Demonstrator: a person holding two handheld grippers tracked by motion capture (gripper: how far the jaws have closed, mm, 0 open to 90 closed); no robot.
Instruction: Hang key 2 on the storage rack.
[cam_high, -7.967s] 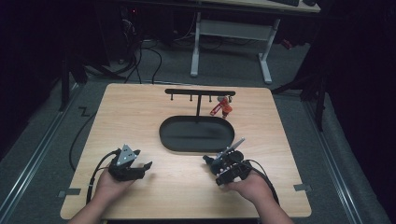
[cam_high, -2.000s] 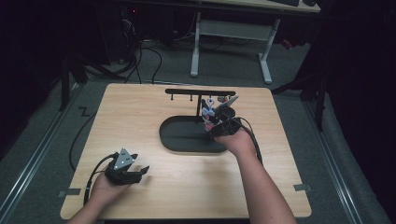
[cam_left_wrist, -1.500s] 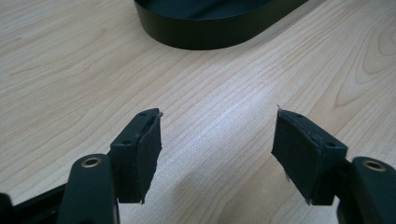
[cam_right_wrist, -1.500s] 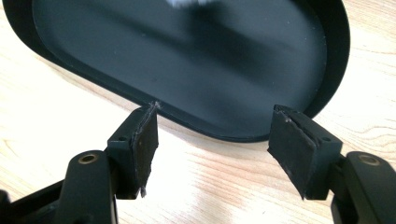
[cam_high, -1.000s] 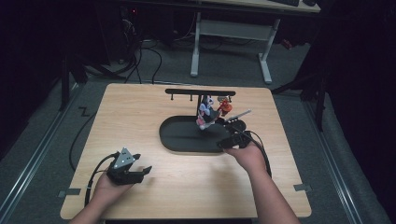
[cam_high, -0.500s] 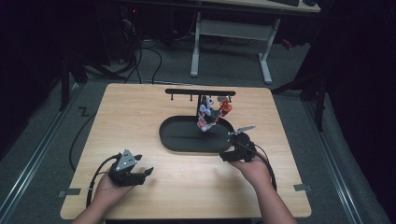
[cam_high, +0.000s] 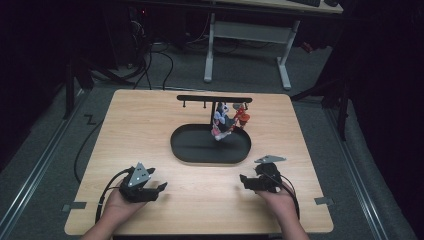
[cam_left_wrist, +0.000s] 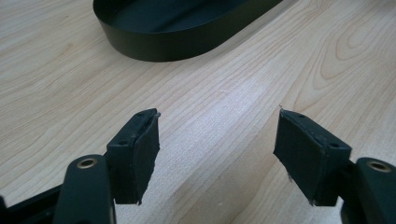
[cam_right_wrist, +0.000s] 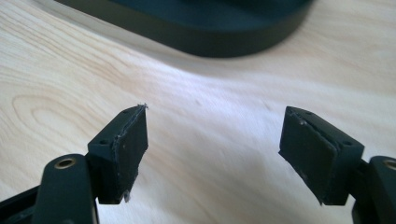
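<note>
I judge the charms on the rack light and dangly, best pinched by the body; both grippers' jaws stand wide open, empty.

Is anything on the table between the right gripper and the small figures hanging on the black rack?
Nothing loose lies on the bare wood between the right gripper, its jaws open and empty, and the small colourful hanging figures. The rack's own black oval tray base does sit across that line; its near wall faces the gripper, so a low reach would meet it.
</note>
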